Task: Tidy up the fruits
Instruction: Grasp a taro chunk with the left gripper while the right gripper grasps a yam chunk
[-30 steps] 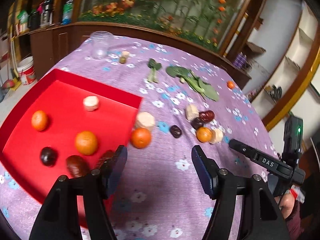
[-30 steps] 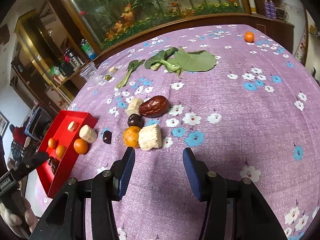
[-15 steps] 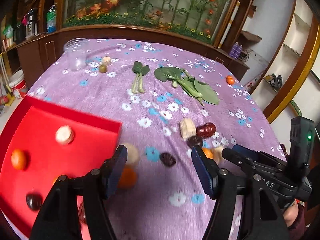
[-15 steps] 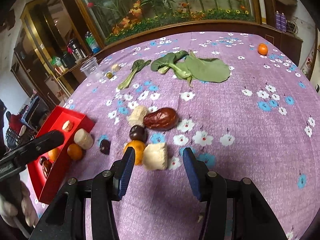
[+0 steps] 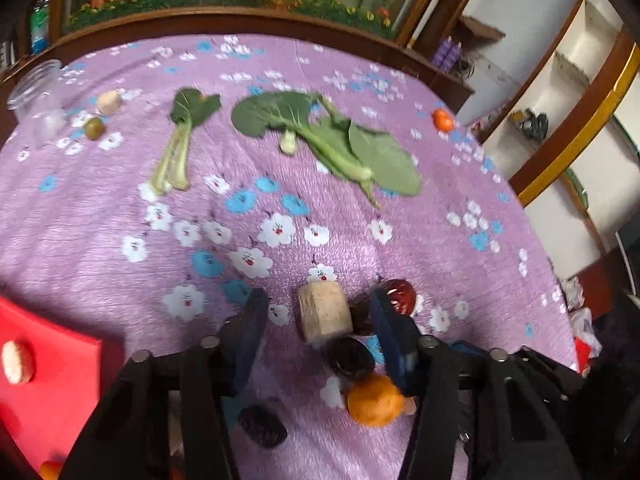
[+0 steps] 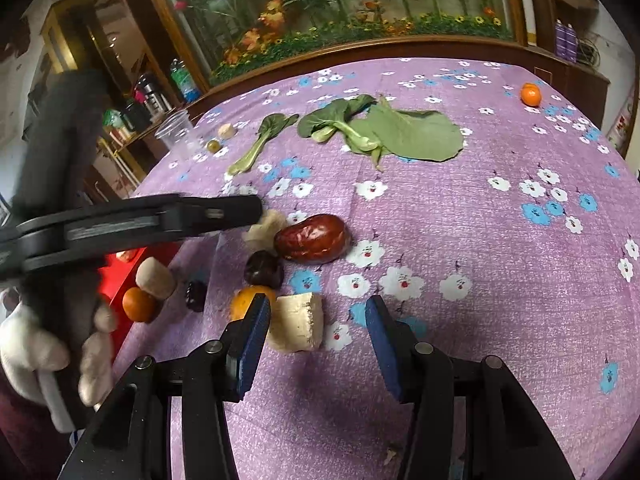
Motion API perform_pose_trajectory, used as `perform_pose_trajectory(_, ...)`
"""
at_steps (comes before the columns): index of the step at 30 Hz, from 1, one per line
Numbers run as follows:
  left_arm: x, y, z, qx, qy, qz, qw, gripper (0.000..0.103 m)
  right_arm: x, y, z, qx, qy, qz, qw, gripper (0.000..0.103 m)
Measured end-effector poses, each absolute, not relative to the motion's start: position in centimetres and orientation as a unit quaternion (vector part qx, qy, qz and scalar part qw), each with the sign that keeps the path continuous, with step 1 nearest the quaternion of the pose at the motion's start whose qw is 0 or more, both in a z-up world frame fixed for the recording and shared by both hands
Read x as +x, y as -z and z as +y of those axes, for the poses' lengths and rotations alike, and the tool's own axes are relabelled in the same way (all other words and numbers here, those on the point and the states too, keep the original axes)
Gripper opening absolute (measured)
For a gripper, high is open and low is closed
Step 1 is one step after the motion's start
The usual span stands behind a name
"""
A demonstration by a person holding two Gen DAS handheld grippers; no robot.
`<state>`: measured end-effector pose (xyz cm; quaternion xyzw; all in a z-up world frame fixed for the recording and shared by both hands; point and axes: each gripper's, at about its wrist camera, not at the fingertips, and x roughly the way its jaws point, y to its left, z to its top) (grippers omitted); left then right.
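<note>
Closing over the small heap of produce, the left tongs (image 5: pixel 316 320) are being lowered so that a pale cut cylinder (image 5: pixel 324 312) sits between the narrowing jaws, though the pads are not yet seen pressing on it; it is judged that this piece is being singled out for the red tray (image 5: pixel 48 380), whose corner is being shown at the lower left with one pale round already lying on it. The right tongs (image 6: pixel 316 340) are being held apart and empty, low over the desk (image 6: pixel 500 300), with a pale wedge (image 6: pixel 296 320) lying just beside the left pad and not gripped; they are probably being kept ready beside the same heap. A large red date (image 6: pixel 312 238), a dark round fruit (image 6: pixel 264 268) and an orange (image 6: pixel 250 300) are being left touching or nearly touching one another, while leafy greens (image 6: pixel 400 132), a clear cup (image 6: pixel 176 132) and a lone orange (image 6: pixel 531 94) are being left well apart at the far side. Much is being hidden: in the left wrist view the frame is being smeared by motion, the right pad is covering part of the dark fruits, and most of the tray is being cut off. In the right wrist view a gloved hand (image 6: pixel 52 344) and the other tool's finger are masking the tray and whatever lies behind them.
</note>
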<state>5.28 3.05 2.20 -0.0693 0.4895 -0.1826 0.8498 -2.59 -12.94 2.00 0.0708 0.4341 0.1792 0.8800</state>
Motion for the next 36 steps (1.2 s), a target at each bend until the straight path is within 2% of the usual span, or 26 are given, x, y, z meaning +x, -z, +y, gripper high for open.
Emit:
perform_pose_trajectory(1,5.5,-1.7,2.9,-0.066,0.183,0.494,0.847,0.039,-2.6,-1.9,-12.8,0.066,-0.18,0.435,0.88,0.054)
perform_pose_trajectory(6,6.1,-1.0,2.9,-0.079,0.187,0.5,0.842,0.038,-3.0,-1.3,-12.2,0.059,-0.188,0.44,0.876,0.054)
perform_pose_trajectory(10,5.7,-1.0,0.5,-0.002,0.176,0.484,0.857,0.038,-2.6,-1.2,-11.9,0.057,-0.188,0.439,0.877,0.054)
perform_pose_trajectory(14,5.4,-0.9,-0.5,0.03,0.172,0.475,0.863,0.038,-2.2,-0.9,-12.2,0.067,-0.184,0.44,0.876,0.052)
perform_pose_trajectory(15,5.3,-0.9,-0.6,0.035,0.168,0.472,0.865,0.032,-2.1,-0.8,-12.3,0.071,-0.184,0.442,0.875,0.05)
perform_pose_trajectory(16,5.2,-0.9,-0.7,0.041,0.165,0.469,0.867,0.03,-2.1,-0.8,-12.4,0.074,-0.185,0.441,0.875,0.05)
perform_pose_trajectory(20,5.0,-1.0,-0.5,0.038,0.163,0.466,0.869,0.03,-2.1,-0.8,-12.2,0.071,-0.189,0.44,0.875,0.046)
perform_pose_trajectory(24,4.7,-1.0,-0.4,0.036,0.16,0.463,0.871,0.029,-2.3,-0.7,-11.6,0.058,-0.198,0.439,0.875,0.032)
perform_pose_trajectory(28,4.4,-1.2,0.0,0.027,0.159,0.463,0.872,0.028,-2.6,-0.8,-11.0,0.037,-0.192,0.433,0.88,0.03)
perform_pose_trajectory(36,2.3,-2.8,2.5,-0.027,0.163,0.454,0.875,0.027,-3.5,-2.1,-12.1,0.063,-0.195,0.423,0.882,0.03)
